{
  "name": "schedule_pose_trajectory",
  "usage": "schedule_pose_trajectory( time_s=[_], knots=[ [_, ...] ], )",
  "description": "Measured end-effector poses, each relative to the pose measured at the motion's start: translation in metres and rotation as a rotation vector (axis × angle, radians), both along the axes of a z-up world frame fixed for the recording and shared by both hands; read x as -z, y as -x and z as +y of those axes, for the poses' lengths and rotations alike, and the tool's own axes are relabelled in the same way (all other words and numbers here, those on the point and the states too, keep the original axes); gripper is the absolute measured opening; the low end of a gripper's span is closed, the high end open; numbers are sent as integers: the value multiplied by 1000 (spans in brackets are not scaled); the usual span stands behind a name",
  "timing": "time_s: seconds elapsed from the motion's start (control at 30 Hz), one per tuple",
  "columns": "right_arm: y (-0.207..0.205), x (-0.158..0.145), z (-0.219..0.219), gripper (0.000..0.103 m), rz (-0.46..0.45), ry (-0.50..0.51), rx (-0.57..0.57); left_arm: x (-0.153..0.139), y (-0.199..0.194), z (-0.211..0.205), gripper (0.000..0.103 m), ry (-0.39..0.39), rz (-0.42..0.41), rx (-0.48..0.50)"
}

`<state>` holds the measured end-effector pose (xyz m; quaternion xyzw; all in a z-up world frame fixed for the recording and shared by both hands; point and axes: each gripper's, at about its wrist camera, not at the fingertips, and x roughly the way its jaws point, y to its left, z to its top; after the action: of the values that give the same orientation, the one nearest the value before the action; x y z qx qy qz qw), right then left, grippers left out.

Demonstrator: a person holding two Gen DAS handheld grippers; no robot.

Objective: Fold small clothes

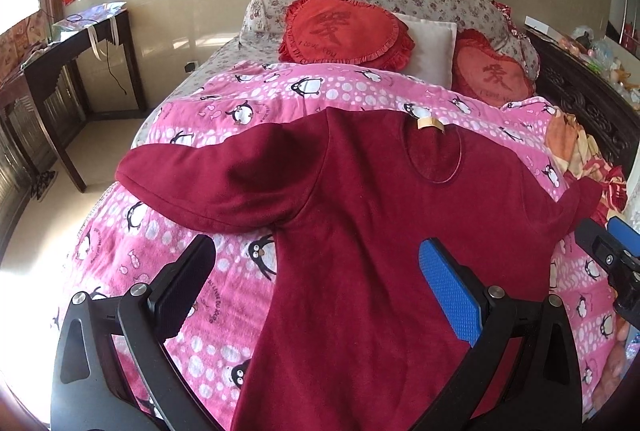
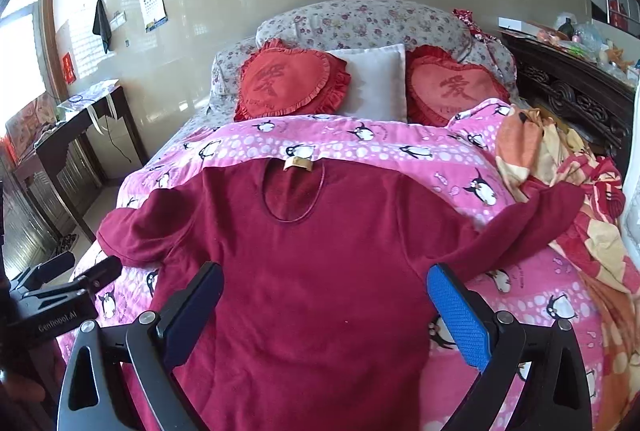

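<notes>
Dark red long-sleeved top (image 1: 360, 231) flat on penguin blanket (image 1: 224, 311), neckline toward pillows, sleeves outspread | left hand-held gripper (image 1: 320, 287) wide, empty | right hand-held gripper (image 2: 328, 315) wide, empty

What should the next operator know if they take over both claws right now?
Left claw: open, holding nothing, over the shirt's left side.
Right claw: open, holding nothing, over the shirt's body.
Dark red shirt: spread flat, neckline away from you, on the pink penguin blanket, both sleeves out sideways.
Done: shirt laid out; no fold visible.
Left: fold sleeves in, then the body.
</notes>
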<state>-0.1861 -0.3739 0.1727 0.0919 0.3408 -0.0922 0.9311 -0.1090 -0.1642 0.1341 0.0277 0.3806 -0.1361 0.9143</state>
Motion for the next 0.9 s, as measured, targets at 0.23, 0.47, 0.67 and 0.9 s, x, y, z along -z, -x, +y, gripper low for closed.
schedule_pose_trajectory(
  time_s=[0.23,0.47,0.67,0.9],
  knots=[
    [-11,10,3,101,16,-26,9,6,-5,-9,102,-9,7,12],
    [-19,15,7,101,28,-19,11,11,-13,-12,102,-15,13,9],
    [-30,18,15,101,32,50,7,13,-20,-13,102,-13,16,0],
    [-40,25,15,101,51,42,22,16,-27,-15,102,-20,22,2]
  ],
)
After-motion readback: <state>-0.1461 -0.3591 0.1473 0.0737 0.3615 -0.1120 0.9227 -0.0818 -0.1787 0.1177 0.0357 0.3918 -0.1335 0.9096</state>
